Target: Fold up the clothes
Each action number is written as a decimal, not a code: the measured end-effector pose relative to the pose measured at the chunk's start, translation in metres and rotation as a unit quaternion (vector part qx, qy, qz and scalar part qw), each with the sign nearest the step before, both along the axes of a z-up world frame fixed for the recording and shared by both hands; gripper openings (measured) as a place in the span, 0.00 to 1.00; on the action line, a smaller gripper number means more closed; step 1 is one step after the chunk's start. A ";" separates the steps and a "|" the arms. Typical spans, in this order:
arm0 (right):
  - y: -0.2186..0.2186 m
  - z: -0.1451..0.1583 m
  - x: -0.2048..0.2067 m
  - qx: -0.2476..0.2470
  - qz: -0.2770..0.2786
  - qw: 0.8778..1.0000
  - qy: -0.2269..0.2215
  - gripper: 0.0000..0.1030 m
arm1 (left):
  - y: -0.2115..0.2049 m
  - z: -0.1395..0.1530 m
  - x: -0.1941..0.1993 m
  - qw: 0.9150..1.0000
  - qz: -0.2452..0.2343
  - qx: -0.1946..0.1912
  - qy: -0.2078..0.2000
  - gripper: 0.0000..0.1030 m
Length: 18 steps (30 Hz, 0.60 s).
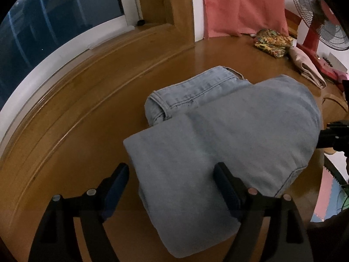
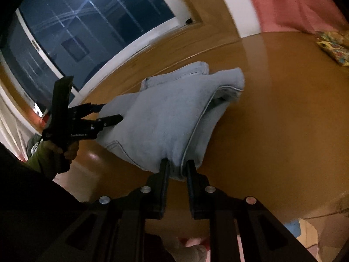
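A: Start near. What is the left claw [image 1: 171,175] doing?

B: Its fingers are spread wide, straddling the near corner of the folded light-blue jeans [image 1: 218,135]. The right finger lies over the denim and the left finger stands over bare tabletop [image 1: 76,120]; neither pinches anything. In the right wrist view the same claw [image 2: 111,113] sits at the left edge of the bundle, its tips apart, one by the upper layer and one lower, with a hand [image 2: 65,150] around its handle.

A: And the right claw [image 2: 177,164]?

B: Its fingers are drawn close together on the near edge of the jeans, and a stitched seam of cloth runs down between them. The denim rises in a hump just beyond the tips.

A: Where do the jeans lie?

B: Near the middle of the wooden tabletop, folded over on themselves, with the waistband end poking out on the far side.

A: Farther back?

B: At the far right lie a folded patterned cloth [image 1: 273,42] and a folded beige garment [image 1: 307,66]. Behind them stands a red fan [image 1: 320,19], and a pink curtain [image 1: 244,6] hangs behind. A dark window [image 1: 54,21] fills the far left.
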State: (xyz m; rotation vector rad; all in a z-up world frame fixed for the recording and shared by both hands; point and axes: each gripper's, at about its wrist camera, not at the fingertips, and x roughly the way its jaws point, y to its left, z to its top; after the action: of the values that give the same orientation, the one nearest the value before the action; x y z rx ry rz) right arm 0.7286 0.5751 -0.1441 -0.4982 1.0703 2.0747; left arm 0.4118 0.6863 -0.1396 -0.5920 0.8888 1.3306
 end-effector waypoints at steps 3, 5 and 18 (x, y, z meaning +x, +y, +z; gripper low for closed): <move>-0.001 0.003 0.008 0.005 0.006 1.000 -0.003 0.05 | 0.002 0.000 -0.007 1.000 0.003 0.001 0.002 0.80; -0.002 0.005 0.013 0.009 0.011 1.000 -0.005 0.02 | 0.003 -0.002 -0.012 1.000 0.003 -0.001 -0.004 0.82; -0.019 -0.006 -0.026 0.022 0.056 0.995 -0.083 0.50 | -0.038 0.014 -0.023 1.000 0.012 0.014 -0.015 0.79</move>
State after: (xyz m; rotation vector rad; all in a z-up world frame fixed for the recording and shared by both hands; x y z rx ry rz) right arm 0.7025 0.5565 -0.1498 -0.7087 0.9153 2.1073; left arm 0.3888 0.6485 -0.1253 -0.6008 0.8406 1.3504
